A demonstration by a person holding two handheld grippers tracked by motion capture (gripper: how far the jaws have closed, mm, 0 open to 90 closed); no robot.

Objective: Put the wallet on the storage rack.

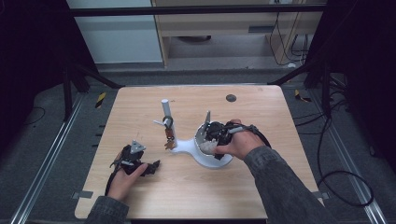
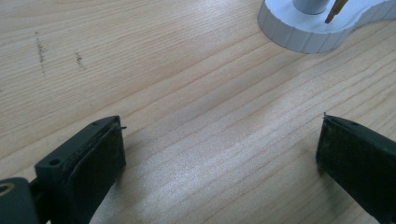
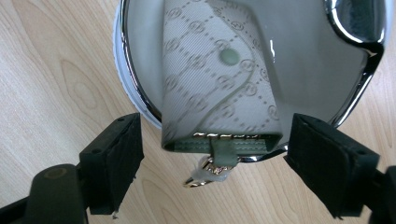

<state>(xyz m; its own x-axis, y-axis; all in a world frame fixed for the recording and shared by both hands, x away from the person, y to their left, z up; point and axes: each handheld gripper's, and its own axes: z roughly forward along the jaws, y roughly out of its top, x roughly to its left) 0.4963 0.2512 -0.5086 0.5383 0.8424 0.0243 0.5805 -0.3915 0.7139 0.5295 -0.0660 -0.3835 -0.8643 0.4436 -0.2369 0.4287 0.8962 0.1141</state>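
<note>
Left gripper point(image 1: 152, 167): resting low on the wooden surface point(image 1: 140, 107) at the near left, held in the person's left hand point(image 1: 125, 179); in the left gripper view its jaws stand wide apart with bare wood between them.
Key stand point(image 1: 187, 148): white, just past the left gripper, its ribbed base edge point(image 2: 299, 37) at the top of the left gripper view; an upright white post point(image 1: 166, 112) rises from it.
Keys point(image 1: 168, 135): hanging off the post on a dark ring, brass-coloured pieces dangling just above the stand's base.
Dish point(image 3: 355, 105): the round, chrome-rimmed end of the stand, to the right of the post.
Key pouch point(image 3: 219, 88): pale grey, patterned, with a snap stud, lying in the dish; its clasp end pokes over the rim toward the camera.
Right gripper point(image 3: 212, 154): over the dish, in the right hand point(image 1: 240, 142); jaws part open on either side of the pouch's end, pads clear of it.
</note>
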